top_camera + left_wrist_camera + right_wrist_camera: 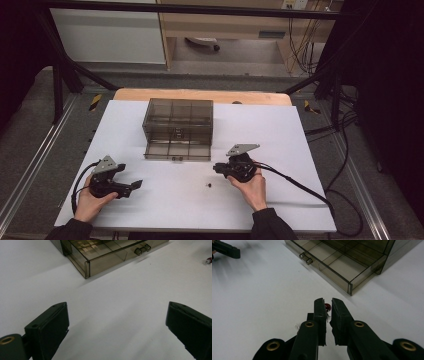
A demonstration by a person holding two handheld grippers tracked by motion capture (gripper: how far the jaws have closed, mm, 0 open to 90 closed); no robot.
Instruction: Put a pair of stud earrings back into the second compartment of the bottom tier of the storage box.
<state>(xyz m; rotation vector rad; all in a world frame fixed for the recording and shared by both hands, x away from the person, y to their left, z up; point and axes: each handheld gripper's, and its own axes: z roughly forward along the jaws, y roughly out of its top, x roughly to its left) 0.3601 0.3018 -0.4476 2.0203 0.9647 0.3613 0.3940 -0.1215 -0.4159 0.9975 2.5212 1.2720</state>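
Here the white-topped desk (280, 130) carries, toward its far middle, a smoky translucent plastic drawer cabinet (178, 120) whose lowest drawer (177, 150) is pulled out toward the person, its divided compartments open to view and two small knobs on its front. Near the front left of the desk, the person's left hand (90, 202) holds the left hand-held gripper (134, 186), well apart from the cabinet; in the left gripper view its two black jaws stand wide apart over bare white surface, with nothing between them. At the front right, the right hand (252, 187) holds the right hand-held gripper (327, 305), which points toward the open drawer; its jaws are drawn in narrow and pinch a small dark-red bead-like piece (327, 306) at their tips, just in front of the drawer's near corner. On the desk between the two hands, nearer the right one, lies a tiny dark speck-sized piece (209, 185), apart from both grippers.
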